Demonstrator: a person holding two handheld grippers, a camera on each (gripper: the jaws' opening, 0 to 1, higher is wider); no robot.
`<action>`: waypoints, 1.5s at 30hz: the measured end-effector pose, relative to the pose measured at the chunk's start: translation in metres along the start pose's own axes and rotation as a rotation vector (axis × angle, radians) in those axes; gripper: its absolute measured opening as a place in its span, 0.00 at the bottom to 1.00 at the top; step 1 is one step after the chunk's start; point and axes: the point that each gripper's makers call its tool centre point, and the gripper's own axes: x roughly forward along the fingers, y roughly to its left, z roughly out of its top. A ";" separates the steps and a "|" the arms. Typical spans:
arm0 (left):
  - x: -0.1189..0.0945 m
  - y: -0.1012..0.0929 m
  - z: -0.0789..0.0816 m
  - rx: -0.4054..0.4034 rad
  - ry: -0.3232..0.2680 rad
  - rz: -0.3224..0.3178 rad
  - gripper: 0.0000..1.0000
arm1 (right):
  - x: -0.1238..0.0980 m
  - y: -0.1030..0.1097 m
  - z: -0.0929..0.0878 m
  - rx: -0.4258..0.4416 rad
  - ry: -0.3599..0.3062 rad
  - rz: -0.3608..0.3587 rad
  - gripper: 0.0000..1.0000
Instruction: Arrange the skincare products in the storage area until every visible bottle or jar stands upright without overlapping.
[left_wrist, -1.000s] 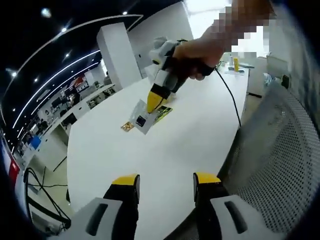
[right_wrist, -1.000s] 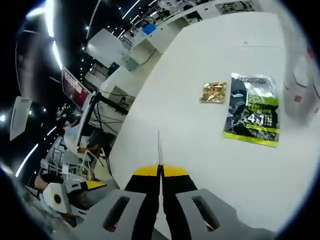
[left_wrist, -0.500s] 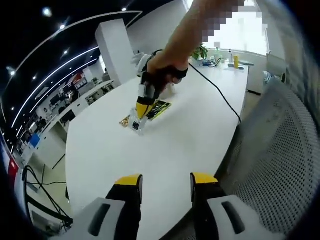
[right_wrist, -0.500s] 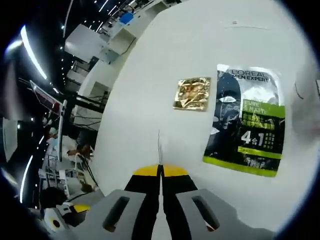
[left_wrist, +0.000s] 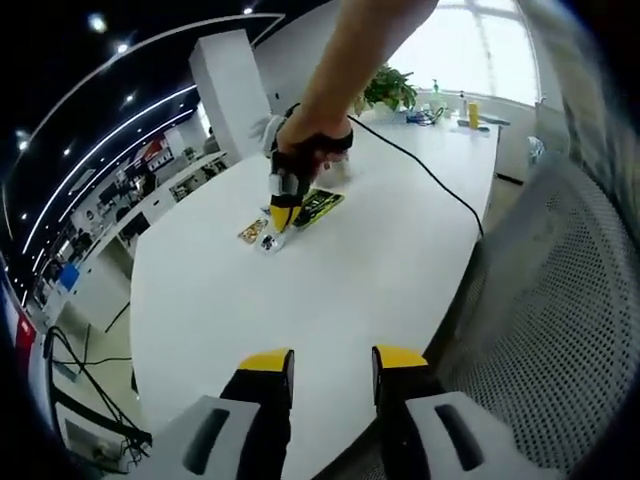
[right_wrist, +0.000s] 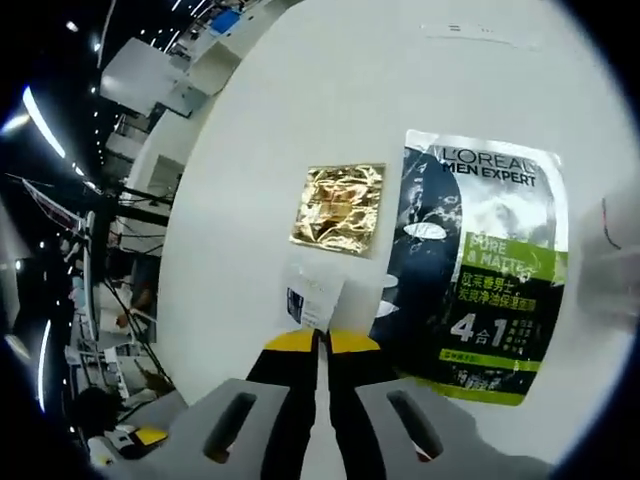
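My right gripper (right_wrist: 320, 342) is shut on a small thin clear sachet (right_wrist: 313, 300) with a dark print, held low over the white table (right_wrist: 250, 130). Just beyond it lie a gold foil sachet (right_wrist: 340, 207) and a black-and-green face mask packet (right_wrist: 490, 290), both flat. In the left gripper view a hand holds the right gripper (left_wrist: 282, 210) pointing down at the sachet (left_wrist: 268, 240), next to the gold sachet (left_wrist: 250, 232) and the mask packet (left_wrist: 318, 207). My left gripper (left_wrist: 332, 362) hangs open near the table's front edge, with nothing between its fingers.
A white mesh chair (left_wrist: 540, 330) stands close on the right. A black cable (left_wrist: 430, 170) runs across the table toward a plant (left_wrist: 385, 88) and a yellow bottle (left_wrist: 472, 113) at the far end. A blurred pale object (right_wrist: 612, 260) sits by the packet's right side.
The right gripper has come down toward the table with the sachet, close to the gold sachet and the mask packet. The left jaws have drawn slightly closer together.
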 end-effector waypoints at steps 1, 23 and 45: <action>0.000 0.000 0.000 0.000 0.000 -0.001 0.32 | 0.001 -0.001 0.000 -0.005 0.008 -0.008 0.02; -0.002 -0.005 0.001 0.006 -0.003 -0.026 0.30 | 0.006 -0.004 0.001 -0.250 0.106 -0.162 0.07; -0.001 -0.007 -0.002 0.027 0.014 -0.035 0.27 | 0.000 0.026 0.028 -0.831 0.003 -0.179 0.21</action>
